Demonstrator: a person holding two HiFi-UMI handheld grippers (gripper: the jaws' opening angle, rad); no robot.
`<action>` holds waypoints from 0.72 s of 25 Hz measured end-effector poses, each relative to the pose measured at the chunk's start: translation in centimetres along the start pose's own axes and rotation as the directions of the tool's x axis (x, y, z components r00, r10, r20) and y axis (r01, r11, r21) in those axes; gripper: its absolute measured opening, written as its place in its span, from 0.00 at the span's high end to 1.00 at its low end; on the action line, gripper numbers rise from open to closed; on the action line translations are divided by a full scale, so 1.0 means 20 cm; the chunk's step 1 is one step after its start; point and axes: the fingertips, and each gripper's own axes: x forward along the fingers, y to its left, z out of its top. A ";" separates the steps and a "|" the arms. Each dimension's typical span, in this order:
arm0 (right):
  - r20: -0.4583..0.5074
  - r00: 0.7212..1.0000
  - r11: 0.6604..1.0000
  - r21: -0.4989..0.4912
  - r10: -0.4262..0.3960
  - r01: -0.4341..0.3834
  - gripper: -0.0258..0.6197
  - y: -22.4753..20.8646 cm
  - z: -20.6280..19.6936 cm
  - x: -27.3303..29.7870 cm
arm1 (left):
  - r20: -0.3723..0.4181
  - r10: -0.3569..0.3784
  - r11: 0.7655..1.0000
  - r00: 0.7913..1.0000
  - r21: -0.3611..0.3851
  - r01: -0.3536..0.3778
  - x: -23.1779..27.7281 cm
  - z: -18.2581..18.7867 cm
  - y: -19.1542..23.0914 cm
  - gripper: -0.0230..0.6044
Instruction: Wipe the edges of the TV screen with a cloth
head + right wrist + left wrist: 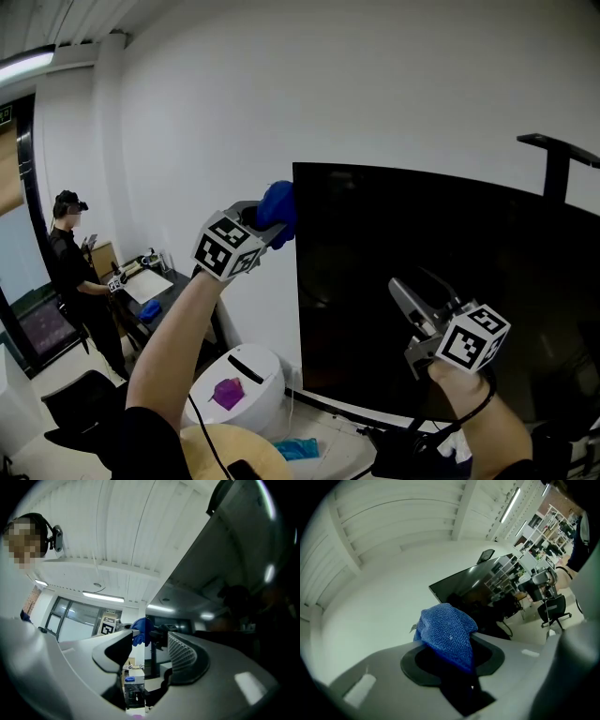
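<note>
**Desk:** Where's the cloth?

**Me:** I have it in the left gripper (265, 228), with the jaws clamped tight on a wad of blue cloth (278, 208). On the head view it sits at about 11 o'clock from centre. It is right at the left edge of the TV screen (450, 281), just under the top corner. I can't tell from there whether it actually presses on the edge.

**Desk:** Does the left gripper view help?

**Me:** Partly. It shows the cloth bulging out past the pads, with the screen's corner behind it at 1 o'clock. It also gives me shelves (555, 520) at 2 o'clock and an office chair (553, 611) at 3 o'clock, which the head view doesn't show. Contact with the screen is unclear there too.

**Desk:** And your other hand?

**Me:** The right gripper (412, 289) is at 4 o'clock on the head view, in front of the dark glass and tilted upward. Its own view shows the jaws standing apart with nothing between them. Through the gap I see the blue cloth far off at the screen's edge.

**Desk:** Anything else around?

**Me:** The head view gives me a person (70, 253) by a desk (155, 286) at 9 o'clock. There is also a white bin (246, 375) at 7 o'clock, lower than the screen.
</note>
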 end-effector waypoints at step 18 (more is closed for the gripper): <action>0.080 0.997 0.987 -0.164 0.019 -0.006 0.59 0.08 0.35 -0.07 | -0.189 0.177 0.875 0.966 0.480 -0.066 0.00 0.47 0.40 0.77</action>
